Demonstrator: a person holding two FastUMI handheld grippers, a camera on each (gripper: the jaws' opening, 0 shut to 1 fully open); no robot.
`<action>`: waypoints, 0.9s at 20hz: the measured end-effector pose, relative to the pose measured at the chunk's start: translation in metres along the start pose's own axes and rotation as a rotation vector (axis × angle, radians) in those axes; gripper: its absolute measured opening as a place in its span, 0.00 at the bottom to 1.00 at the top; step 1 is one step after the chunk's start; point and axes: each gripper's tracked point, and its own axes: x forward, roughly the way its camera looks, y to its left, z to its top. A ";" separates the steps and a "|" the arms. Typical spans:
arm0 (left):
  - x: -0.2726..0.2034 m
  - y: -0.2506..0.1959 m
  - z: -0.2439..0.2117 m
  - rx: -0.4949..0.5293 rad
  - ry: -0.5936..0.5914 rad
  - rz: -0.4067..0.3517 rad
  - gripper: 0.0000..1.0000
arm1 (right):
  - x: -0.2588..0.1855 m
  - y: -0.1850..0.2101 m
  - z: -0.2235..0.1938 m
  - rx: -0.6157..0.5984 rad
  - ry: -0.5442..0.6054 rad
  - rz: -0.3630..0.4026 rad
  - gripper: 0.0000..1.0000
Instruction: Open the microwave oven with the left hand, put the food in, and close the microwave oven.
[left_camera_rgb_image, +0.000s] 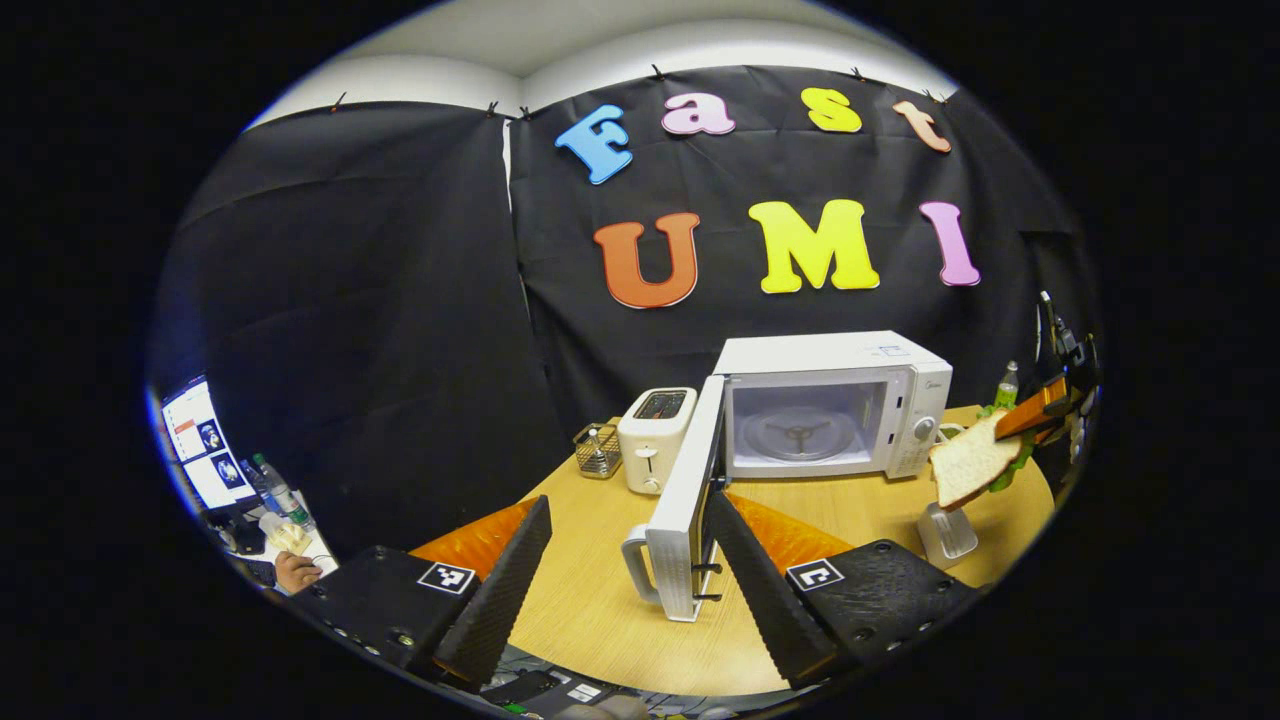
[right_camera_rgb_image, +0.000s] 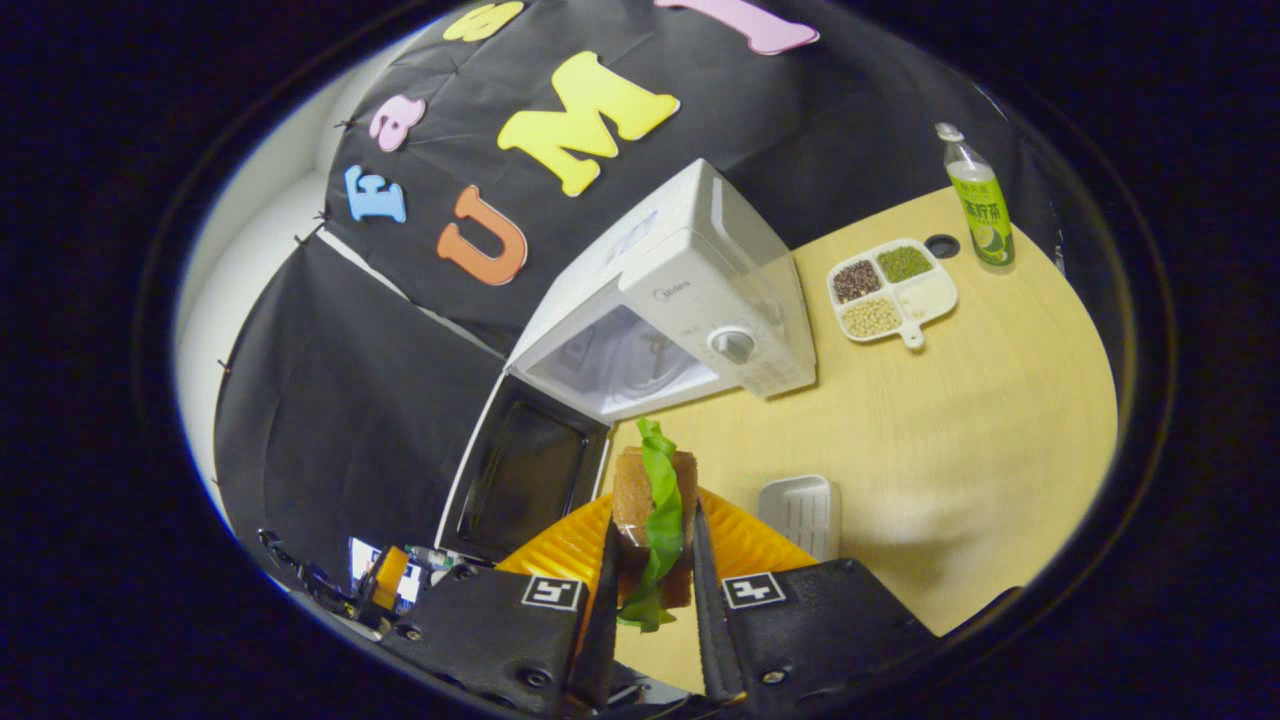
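Note:
A white microwave oven stands on the round wooden table, its door swung wide open and its cavity with the glass turntable bare. My left gripper is open just in front of the door's handle, touching nothing. In the left gripper view my right gripper hangs at the far right, holding a sandwich in the air. In the right gripper view my right gripper is shut on that sandwich of bread and green lettuce, above the table before the microwave oven.
A white toaster and a small wire basket stand left of the oven. A small white tray lies near the sandwich. A divided dish of beans and a green bottle stand beyond the oven. A monitor glows far left.

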 end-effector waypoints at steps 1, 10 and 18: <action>0.003 0.000 0.004 -0.003 -0.013 -0.029 0.97 | 0.007 0.012 0.002 0.012 -0.030 0.002 0.37; 0.021 0.032 0.001 0.055 -0.015 -0.159 0.97 | 0.105 0.077 0.025 0.132 -0.298 0.004 0.37; 0.034 0.049 -0.002 0.069 0.004 -0.185 0.97 | 0.209 0.063 0.040 0.241 -0.491 -0.099 0.37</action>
